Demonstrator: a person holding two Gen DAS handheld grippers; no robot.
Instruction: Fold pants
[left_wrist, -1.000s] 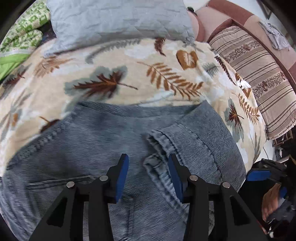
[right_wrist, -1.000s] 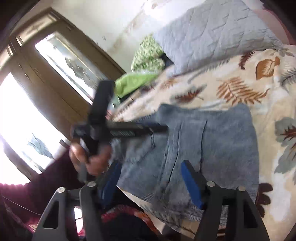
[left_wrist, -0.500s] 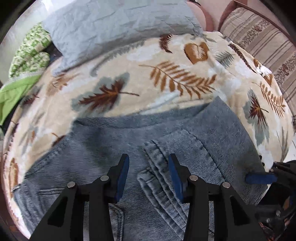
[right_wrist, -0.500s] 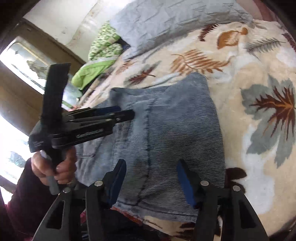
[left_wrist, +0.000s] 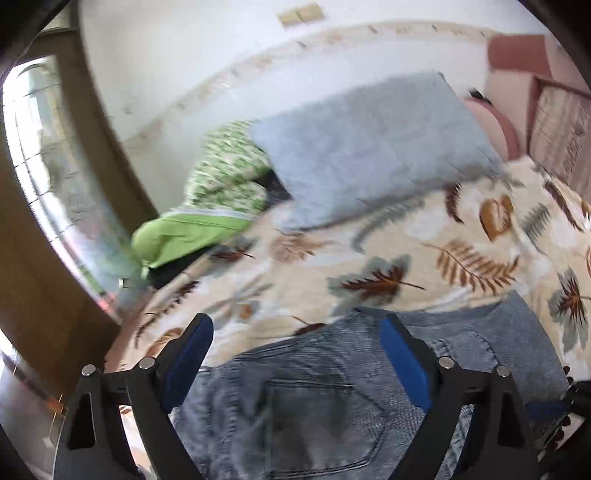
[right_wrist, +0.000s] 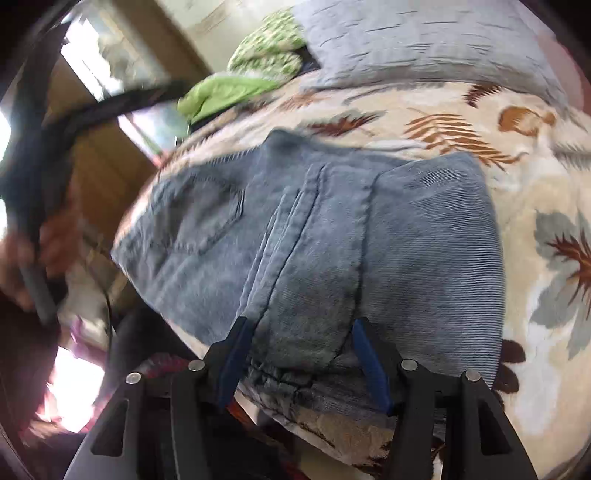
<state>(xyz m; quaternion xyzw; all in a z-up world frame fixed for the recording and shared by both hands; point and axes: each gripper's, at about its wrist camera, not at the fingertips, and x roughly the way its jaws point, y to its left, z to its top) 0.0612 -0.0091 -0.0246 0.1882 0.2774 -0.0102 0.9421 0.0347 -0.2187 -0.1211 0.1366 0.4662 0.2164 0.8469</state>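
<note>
The left tongs (left_wrist: 295, 354) have just sprung wide apart and lifted clear of the jeans (right_wrist: 314, 236), nothing between the pads now; a moment ago they sat narrow over the folded leg seam. That reads as a release: the fold is laid and that hand is backing away. The jeans lie as a compact folded bundle on the leaf-print blanket (right_wrist: 535, 184), back pocket (left_wrist: 321, 421) up, hard by the near edge of the bed. The right tongs (right_wrist: 301, 360) hover half apart over the hem nearest that edge, pads astride the cloth, not pinching it. Beyond the jeans there is open blanket up to the grey pillow (left_wrist: 369, 144); on the near side the bundle almost overhangs.
</note>
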